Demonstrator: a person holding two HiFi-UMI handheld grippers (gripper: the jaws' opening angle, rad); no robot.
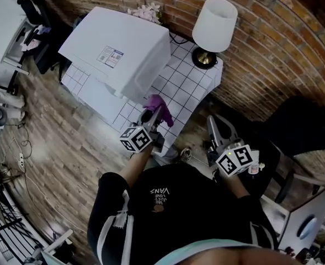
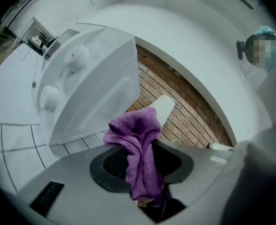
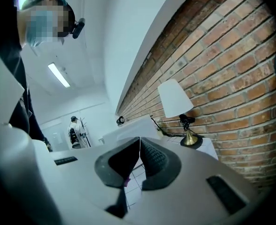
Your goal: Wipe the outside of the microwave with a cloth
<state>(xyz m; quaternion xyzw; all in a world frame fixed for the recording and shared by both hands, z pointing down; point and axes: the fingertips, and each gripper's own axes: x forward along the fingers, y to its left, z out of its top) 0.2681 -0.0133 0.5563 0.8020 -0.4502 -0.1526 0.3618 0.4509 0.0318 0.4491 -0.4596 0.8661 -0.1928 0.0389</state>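
Note:
The white microwave (image 1: 118, 54) stands on a white tiled table (image 1: 187, 79), with its near corner just ahead of my left gripper (image 1: 160, 114). That gripper is shut on a purple cloth (image 1: 158, 105), held close to the microwave's lower front corner. In the left gripper view the purple cloth (image 2: 140, 144) hangs bunched between the jaws of the left gripper (image 2: 145, 146), and the microwave (image 2: 86, 88) fills the upper left. My right gripper (image 1: 214, 127) is off the table's right edge, its jaws pressed together with nothing in them. In its own view the right gripper (image 3: 139, 149) points toward the table.
A lamp (image 1: 213, 24) with a white shade stands at the table's far right corner against the brick wall (image 1: 272, 43). Pale flowers (image 1: 145, 10) sit behind the microwave. Wood floor (image 1: 68, 142) lies left of the table. A person (image 3: 74, 130) stands far off.

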